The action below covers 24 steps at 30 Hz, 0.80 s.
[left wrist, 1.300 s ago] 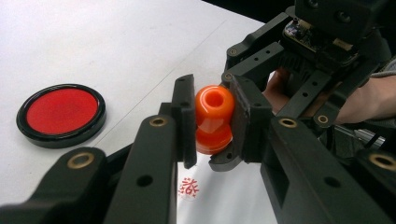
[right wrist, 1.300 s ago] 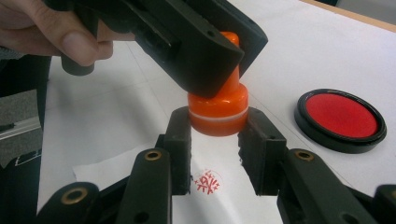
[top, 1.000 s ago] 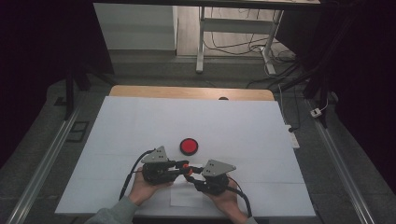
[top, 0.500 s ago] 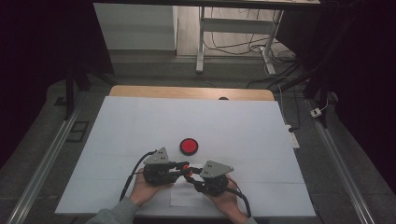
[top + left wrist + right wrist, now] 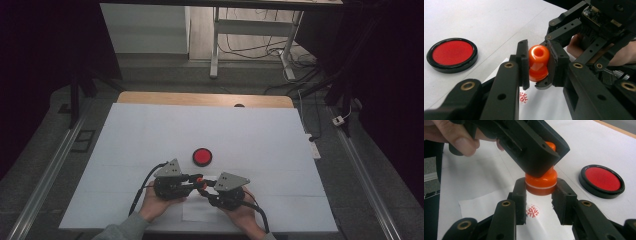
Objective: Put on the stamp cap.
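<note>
- Orange stamp: one piece, knobbed top and wider base, held above the paper slip near the front edge of the tabletop.
- My left gripper: jaws clamped on the stamp's upper knob from both sides.
- My right gripper: jaws closed against the stamp's base, one pad on each side.
- Red imprint: one round mark on the slip, just below the stamp's base.
- Red ink pad: round, black-rimmed, open, lying on the tabletop just beyond both grippers, apart from the stamp.
- My hands: one under each gripper at the front edge.
</note>
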Each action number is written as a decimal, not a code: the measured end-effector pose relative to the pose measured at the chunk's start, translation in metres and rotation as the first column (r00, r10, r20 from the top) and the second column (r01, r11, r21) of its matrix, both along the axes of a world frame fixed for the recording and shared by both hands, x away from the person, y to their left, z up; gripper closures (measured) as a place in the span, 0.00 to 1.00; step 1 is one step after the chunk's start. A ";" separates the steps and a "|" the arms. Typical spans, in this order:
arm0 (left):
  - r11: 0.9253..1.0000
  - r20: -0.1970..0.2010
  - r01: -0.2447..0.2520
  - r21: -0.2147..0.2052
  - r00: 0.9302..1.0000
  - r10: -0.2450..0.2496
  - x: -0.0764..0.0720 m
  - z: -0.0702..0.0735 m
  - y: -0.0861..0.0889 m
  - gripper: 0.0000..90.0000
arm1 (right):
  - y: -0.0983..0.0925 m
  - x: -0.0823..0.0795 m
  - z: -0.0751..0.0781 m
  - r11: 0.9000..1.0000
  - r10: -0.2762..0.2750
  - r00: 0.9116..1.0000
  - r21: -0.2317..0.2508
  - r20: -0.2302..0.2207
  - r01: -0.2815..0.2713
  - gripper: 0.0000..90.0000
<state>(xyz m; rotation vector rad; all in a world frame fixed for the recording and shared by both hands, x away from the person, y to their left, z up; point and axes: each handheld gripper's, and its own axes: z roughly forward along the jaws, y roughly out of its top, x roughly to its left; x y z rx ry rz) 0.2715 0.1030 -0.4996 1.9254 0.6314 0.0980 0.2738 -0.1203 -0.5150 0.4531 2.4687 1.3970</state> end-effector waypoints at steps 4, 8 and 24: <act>1.000 0.022 -0.002 -0.008 1.000 0.002 -0.001 0.002 0.000 0.81 | -0.001 0.000 0.002 1.000 0.001 1.000 0.015 0.014 -0.001 0.72; 1.000 0.030 -0.004 0.000 1.000 0.004 -0.001 0.002 -0.001 0.81 | -0.002 0.001 0.001 1.000 -0.002 1.000 0.017 0.006 0.001 0.71; 1.000 0.038 -0.003 -0.019 0.999 0.004 0.000 0.003 0.003 0.81 | -0.002 0.005 -0.003 0.999 -0.005 0.999 0.040 -0.041 0.007 0.60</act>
